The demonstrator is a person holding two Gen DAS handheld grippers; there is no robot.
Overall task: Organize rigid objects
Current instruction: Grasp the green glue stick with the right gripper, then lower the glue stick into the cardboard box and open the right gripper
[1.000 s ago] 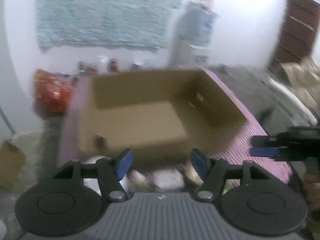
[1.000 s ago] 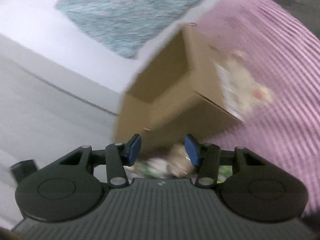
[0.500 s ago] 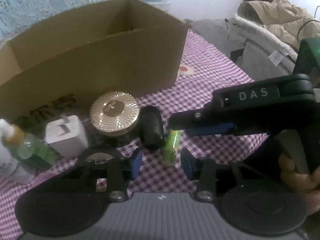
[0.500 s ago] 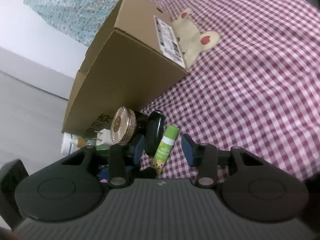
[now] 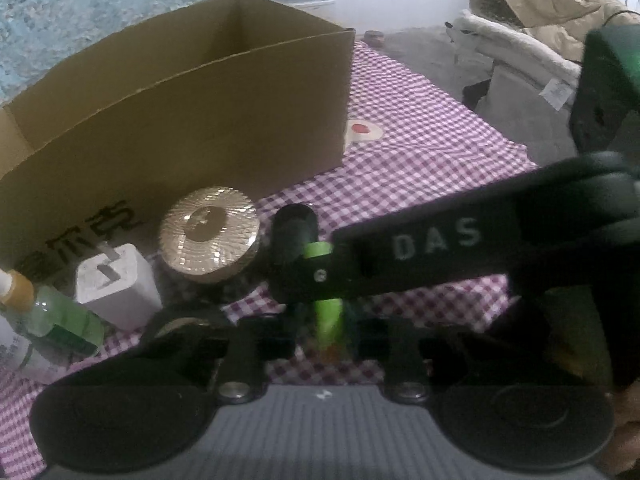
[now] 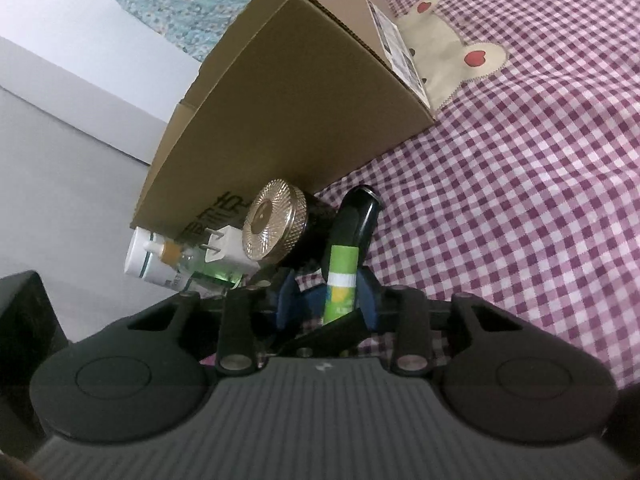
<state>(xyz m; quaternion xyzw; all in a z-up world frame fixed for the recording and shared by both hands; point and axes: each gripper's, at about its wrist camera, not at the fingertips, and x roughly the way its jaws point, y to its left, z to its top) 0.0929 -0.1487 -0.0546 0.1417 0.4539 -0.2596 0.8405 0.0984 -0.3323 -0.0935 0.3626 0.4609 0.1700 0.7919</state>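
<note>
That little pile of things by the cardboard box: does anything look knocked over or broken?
Nothing looks broken. The cardboard box stands empty as far as its inside shows, with the items crowded outside its wall. The green tube lies flat between the right tongs, and the small green bottle lies tipped beside the upright white charger.

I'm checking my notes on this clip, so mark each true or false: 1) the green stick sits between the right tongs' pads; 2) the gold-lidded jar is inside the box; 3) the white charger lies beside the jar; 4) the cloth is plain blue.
1) True: the green stick sits between the pads of the right tongs.
2) False: the gold-lidded jar stands outside the cardboard box, in front of its wall.
3) True: the white charger lies beside it.
4) False: the cloth is purple-and-white checked.
</note>
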